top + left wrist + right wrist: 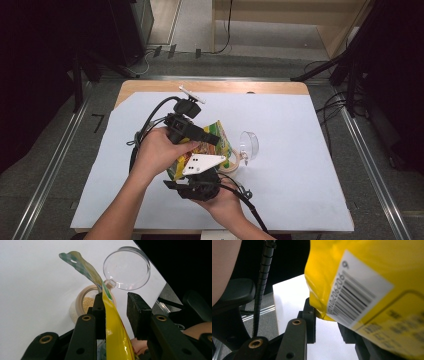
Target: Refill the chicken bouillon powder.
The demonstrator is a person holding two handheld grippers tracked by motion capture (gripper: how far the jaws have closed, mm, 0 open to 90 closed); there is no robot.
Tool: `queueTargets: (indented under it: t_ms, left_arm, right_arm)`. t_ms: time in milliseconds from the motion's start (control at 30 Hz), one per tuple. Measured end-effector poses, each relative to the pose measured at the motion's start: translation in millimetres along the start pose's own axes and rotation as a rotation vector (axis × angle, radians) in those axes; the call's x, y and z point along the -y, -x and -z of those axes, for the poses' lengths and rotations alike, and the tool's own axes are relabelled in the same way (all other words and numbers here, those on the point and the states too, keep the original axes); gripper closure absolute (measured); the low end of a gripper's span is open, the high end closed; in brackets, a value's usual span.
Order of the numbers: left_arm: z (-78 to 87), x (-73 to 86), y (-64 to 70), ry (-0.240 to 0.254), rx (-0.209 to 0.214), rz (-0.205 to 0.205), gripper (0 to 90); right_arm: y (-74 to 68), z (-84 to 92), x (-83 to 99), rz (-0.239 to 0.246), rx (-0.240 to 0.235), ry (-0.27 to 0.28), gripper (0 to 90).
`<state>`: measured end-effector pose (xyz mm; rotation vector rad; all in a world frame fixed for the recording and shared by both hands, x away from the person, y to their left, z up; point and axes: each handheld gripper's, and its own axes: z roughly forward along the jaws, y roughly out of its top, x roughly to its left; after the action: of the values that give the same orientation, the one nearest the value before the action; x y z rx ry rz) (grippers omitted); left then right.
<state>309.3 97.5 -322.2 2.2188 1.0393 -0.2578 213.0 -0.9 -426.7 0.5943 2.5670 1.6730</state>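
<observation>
Yellow snack bag (207,147) held above mid-counter (300,165) over a small open jar (85,303) with clear hinged lid (127,267), left gripper (116,308) with jaws part-open, bag against one jaw, right gripper (325,325) with jaws narrow about bag's bottom corner, grip uncertain.
</observation>
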Motion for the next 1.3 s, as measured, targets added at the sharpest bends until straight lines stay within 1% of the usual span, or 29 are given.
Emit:
queueTargets:
  t_ms: [400,633,800,900,1100,1300]
  left_arm:
    - [0.0,0.2,-1.9,-0.002,0.003,0.003,69.9]
    - [0.3,0.4,-0.8,0.002,0.002,0.004,69.7]
    - [0.7,0.6,-0.6,0.006,-0.003,0.003,69.5]
    - [1.3,0.6,-0.1,0.007,-0.005,0.003,69.6]
    - [3.7,0.9,1.3,0.011,-0.008,-0.004,69.5]
    - [5.1,2.4,0.5,0.013,-0.011,0.001,69.4]
  right_arm:
    - [0.4,0.1,-0.6,0.007,0.002,-0.010,71.6]
    - [-0.7,0.5,-1.0,-0.004,0.000,-0.010,71.6]
    - [0.5,0.1,-1.3,0.009,0.001,-0.011,71.6]
    - [0.7,0.2,-1.7,0.004,-0.003,-0.015,71.6]
    - [-0.1,0.2,-2.9,0.008,-0.004,-0.010,71.6]
    - [-0.4,-1.3,-3.1,0.016,-0.006,-0.006,71.6]
